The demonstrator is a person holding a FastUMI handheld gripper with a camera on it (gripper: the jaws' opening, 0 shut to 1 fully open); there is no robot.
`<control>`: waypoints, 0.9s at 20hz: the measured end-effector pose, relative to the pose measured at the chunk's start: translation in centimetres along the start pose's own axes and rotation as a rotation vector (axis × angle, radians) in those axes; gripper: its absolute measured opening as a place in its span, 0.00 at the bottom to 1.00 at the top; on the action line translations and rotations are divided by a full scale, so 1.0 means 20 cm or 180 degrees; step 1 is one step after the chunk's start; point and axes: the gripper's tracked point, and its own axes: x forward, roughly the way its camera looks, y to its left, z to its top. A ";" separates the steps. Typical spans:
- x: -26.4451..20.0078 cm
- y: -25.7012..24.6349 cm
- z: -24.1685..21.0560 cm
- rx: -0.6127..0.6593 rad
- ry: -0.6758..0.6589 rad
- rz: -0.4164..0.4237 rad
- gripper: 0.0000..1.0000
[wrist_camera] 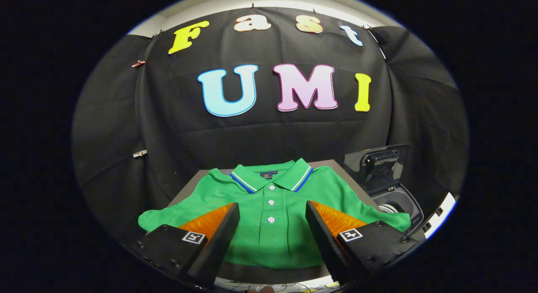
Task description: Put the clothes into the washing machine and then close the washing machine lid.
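Note:
A green polo shirt (269, 200) lies flat on a dark table (323, 163), collar away from me, with white buttons down the placket. My gripper (272, 205) hovers over the shirt's lower half, open, its two fingers spread either side of the button line with nothing between them. To the right of the table stands the washing machine (399, 204), its dark lid (376, 167) raised upright and the drum opening showing below it.
Black cloth forms the booth wall behind the table. A white edge (443, 213) shows at the far right beside the washer. Cables and a light surface (273, 284) lie just below the table's near edge.

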 end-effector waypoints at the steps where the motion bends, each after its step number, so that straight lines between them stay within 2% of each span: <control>1: 0.03 0.00 -0.02 -0.0012 0.0101 -0.0007 0.99; 12: 0.29 0.02 -0.12 -0.0267 0.1022 0.0010 0.99; 18: 0.30 0.01 -0.13 -0.0137 0.1505 -0.0122 0.99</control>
